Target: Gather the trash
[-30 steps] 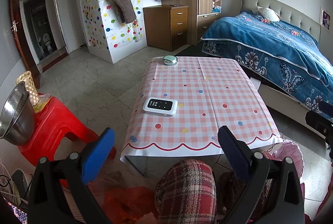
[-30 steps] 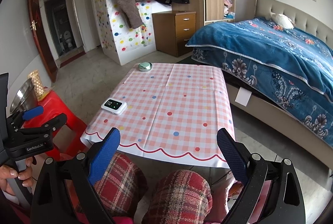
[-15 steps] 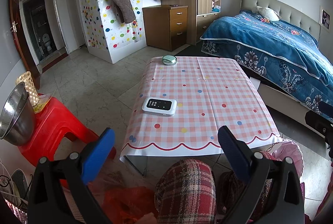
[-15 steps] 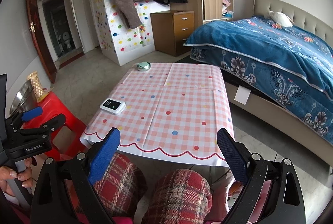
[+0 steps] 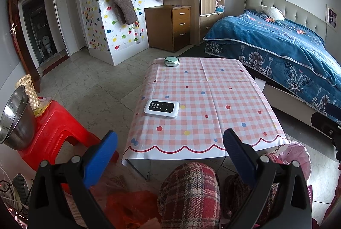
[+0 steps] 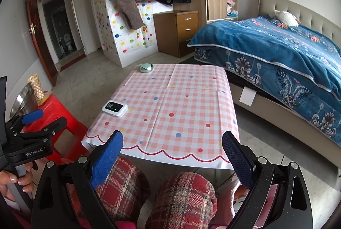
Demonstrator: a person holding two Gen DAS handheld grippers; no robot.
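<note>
My left gripper (image 5: 169, 156) is open and empty, held above a person's plaid-clad knees (image 5: 189, 190) before the near edge of a low table with a pink checked cloth (image 5: 213, 101). My right gripper (image 6: 172, 162) is also open and empty, at the same edge further right. In the right wrist view the left gripper (image 6: 48, 119) shows at the far left, held by a hand (image 6: 15, 180). A pink-lined bin (image 5: 296, 156) stands on the floor right of the knees. A crumpled orange-red plastic bag (image 5: 127, 207) lies on the floor below the left gripper. No loose trash shows on the table.
On the table lie a white device with a dark screen (image 5: 161, 109) and a round green tin (image 5: 171, 61) at the far edge. A red stool (image 5: 53, 128) with a steel colander (image 5: 15, 120) stands left. A bed with a blue cover (image 6: 287, 54) runs along the right.
Both views have drifted only slightly; the grippers stay open and nothing on the table has moved.
</note>
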